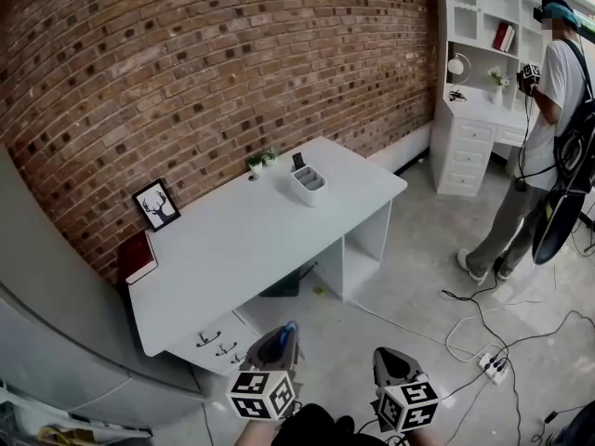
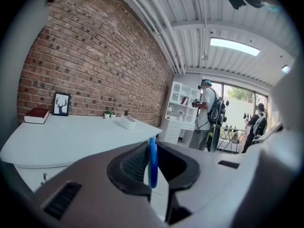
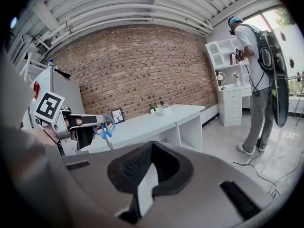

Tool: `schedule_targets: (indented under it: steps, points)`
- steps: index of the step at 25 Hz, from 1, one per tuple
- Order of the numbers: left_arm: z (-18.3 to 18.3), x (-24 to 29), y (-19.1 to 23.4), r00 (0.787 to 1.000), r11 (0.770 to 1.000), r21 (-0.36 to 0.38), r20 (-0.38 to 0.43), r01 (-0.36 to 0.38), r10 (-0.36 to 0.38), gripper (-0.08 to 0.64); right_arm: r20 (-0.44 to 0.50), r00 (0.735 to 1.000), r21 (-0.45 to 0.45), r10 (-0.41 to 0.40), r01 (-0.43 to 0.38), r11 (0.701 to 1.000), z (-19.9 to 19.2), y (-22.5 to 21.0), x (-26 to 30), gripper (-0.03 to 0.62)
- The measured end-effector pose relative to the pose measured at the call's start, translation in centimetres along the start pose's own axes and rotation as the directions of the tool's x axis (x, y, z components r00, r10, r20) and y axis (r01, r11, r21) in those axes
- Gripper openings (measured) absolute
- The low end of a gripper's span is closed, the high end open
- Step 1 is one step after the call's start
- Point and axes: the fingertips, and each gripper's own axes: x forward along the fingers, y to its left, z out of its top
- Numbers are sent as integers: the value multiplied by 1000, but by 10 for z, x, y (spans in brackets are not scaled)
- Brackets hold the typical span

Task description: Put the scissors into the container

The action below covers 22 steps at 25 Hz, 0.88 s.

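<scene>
My left gripper [image 1: 276, 344] hangs low in front of the desk and is shut on the blue-handled scissors [image 1: 290, 328]. In the left gripper view a blue handle loop of the scissors [image 2: 152, 163] stands edge-on between the pads of the left gripper [image 2: 152, 151]. The right gripper view shows the scissors [image 3: 105, 128] hanging blades down from the left gripper [image 3: 88, 125]. The white container [image 1: 309, 185] stands at the desk's far right end, well away from both grippers; it also shows as the container [image 2: 127, 122] and the container [image 3: 165, 110]. My right gripper [image 1: 394, 364] [image 3: 151, 148] is shut with nothing in it.
The white desk [image 1: 242, 240] stands against the brick wall with a framed deer picture [image 1: 156, 203], a red book [image 1: 138, 255] and small plants [image 1: 261, 159]. A person [image 1: 548, 110] stands at a white cabinet [image 1: 474, 110]. Cables and a power strip [image 1: 493, 366] lie on the floor.
</scene>
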Motion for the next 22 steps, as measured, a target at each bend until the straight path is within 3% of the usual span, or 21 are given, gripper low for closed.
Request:
schedule_targets:
  steps: [10, 22]
  points:
    - [2, 37, 12, 1000, 1000, -12, -28, -7, 7, 44, -28, 999, 40, -18, 19, 999, 1, -23, 28, 0]
    - [34, 155, 60, 999, 1000, -12, -31, 14, -14, 44, -43, 998, 41, -54, 56, 998, 50, -68, 135, 0]
